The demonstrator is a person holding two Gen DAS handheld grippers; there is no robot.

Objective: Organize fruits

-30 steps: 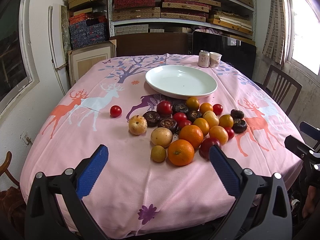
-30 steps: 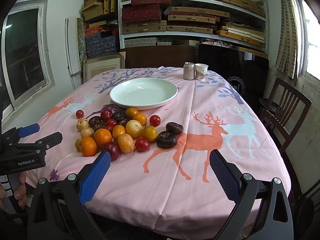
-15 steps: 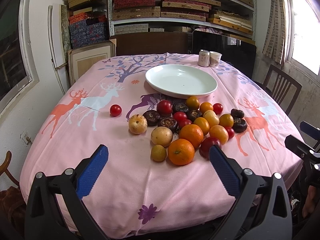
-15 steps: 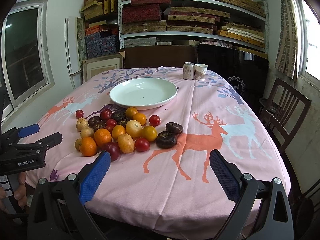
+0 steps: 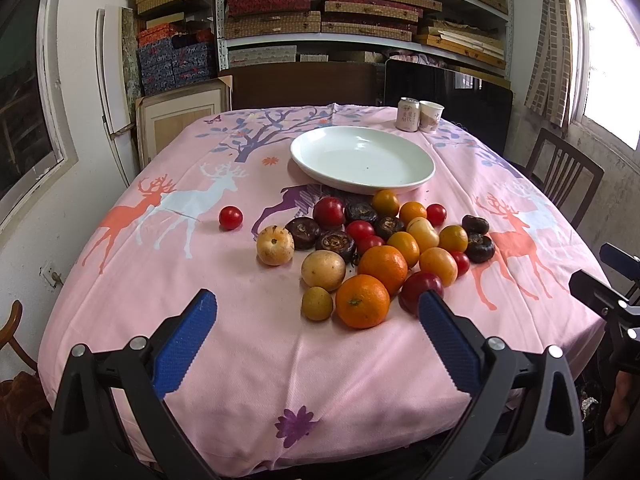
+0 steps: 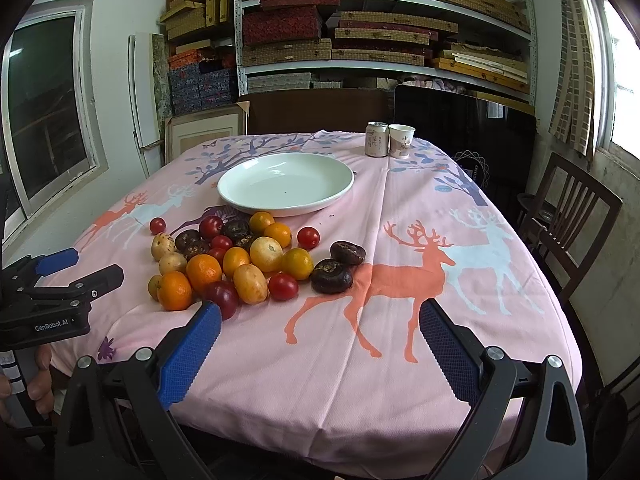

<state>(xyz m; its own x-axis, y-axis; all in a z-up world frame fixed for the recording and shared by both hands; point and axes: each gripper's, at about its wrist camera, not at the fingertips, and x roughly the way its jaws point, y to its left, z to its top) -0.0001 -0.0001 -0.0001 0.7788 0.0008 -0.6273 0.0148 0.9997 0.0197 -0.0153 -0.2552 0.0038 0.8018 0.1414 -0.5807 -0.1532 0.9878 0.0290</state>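
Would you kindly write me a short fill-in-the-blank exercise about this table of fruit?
1. The white plate holds ____ fruit.
2. Both the left gripper and the right gripper have their jaws ____.
3. Beside the drink can stands a paper ____.
4. The lone cherry tomato lies apart from the fruit pile, on its ____ side.

Missing words: no; open; cup; left

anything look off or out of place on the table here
Nothing is spilled or damaged. One small red tomato sits alone, left of the main fruit pile, and two dark fruits lie apart on its right. The white plate holds nothing.
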